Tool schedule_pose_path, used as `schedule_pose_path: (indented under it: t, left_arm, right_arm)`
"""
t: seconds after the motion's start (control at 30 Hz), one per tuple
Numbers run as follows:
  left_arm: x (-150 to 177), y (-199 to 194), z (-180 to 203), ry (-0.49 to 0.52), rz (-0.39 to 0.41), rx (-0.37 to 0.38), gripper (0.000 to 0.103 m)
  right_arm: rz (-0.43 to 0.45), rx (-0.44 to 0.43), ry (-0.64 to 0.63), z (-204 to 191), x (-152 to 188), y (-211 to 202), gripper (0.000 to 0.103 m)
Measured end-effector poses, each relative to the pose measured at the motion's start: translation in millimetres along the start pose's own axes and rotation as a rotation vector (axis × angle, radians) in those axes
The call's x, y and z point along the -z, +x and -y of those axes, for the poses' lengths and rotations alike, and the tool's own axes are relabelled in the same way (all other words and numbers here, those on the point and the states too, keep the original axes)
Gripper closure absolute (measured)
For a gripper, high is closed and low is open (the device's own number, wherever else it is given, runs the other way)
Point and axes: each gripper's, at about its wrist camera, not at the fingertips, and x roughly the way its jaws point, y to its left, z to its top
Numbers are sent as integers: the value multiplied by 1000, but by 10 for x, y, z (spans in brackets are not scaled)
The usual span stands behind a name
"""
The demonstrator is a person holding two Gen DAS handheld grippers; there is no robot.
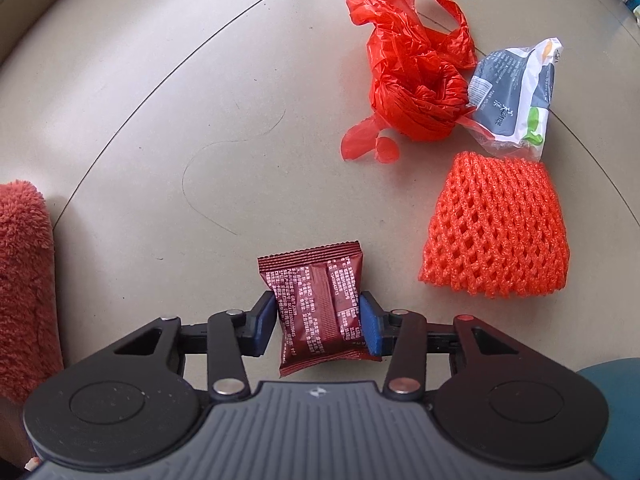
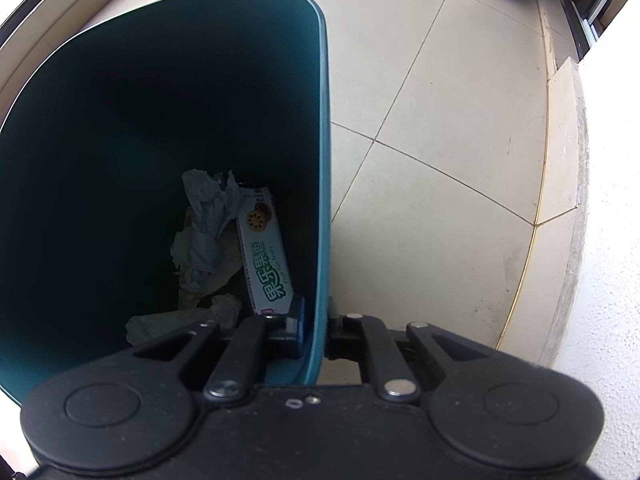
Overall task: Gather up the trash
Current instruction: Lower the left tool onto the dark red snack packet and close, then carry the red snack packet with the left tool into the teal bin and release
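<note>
A dark red snack packet (image 1: 316, 300) with white print lies on the tiled floor. My left gripper (image 1: 318, 324) points straight down over it, and its blue pads (image 1: 370, 328) press on the packet's two long sides. In the right wrist view, my right gripper (image 2: 316, 334) is shut on the right wall of a teal trash bin (image 2: 324, 120), one finger inside and one outside. At the bottom of the bin lie crumpled paper (image 2: 208, 208) and a white biscuit box (image 2: 266, 256).
A crumpled red plastic bag (image 1: 416, 72), a white and dark food wrapper (image 1: 516, 92) and an orange foam fruit net (image 1: 496, 228) lie on the floor to the upper right. A fluffy red cloth (image 1: 24, 280) is at the left edge. A pale raised ledge (image 2: 568, 160) runs right of the bin.
</note>
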Motion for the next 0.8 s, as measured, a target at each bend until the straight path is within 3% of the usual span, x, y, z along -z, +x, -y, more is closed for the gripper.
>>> schedule_pose_path:
  t: [0.47,0.8]
  left_arm:
    - [4,-634,104,74,65,0,61]
    - [170,-1534,148,146,140,29,61]
  right_arm:
    - [56,20,-3,-36,32,-156,99]
    - [87,23,-2,-58,139,-225,99]
